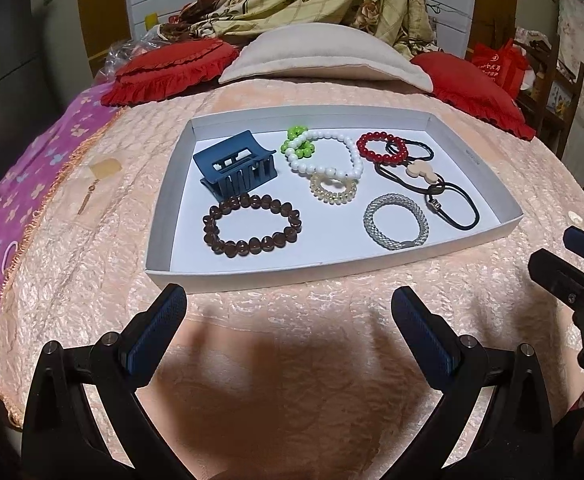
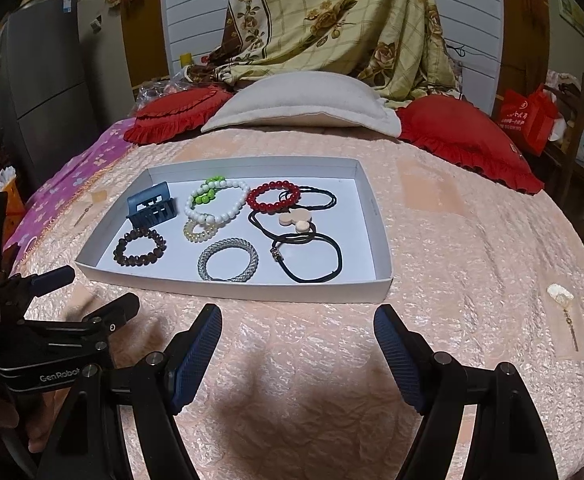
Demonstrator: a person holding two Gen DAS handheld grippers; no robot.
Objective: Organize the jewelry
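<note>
On the bed, the white tray (image 1: 331, 272) holds the jewelry, where the red bead bracelet (image 1: 381, 147) overlaps the black hair ties (image 1: 451, 200). Both the left tool (image 1: 288, 308) and right tool (image 2: 297, 326) hover short of it, gaping and empty. Lifting the bracelet could likely drag a tangled tie along.

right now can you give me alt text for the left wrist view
A shallow white tray on a peach bedspread holds a blue hair claw, bead bracelets and hair ties. The left tongs are open and empty in front of it, with pillows behind.
</note>
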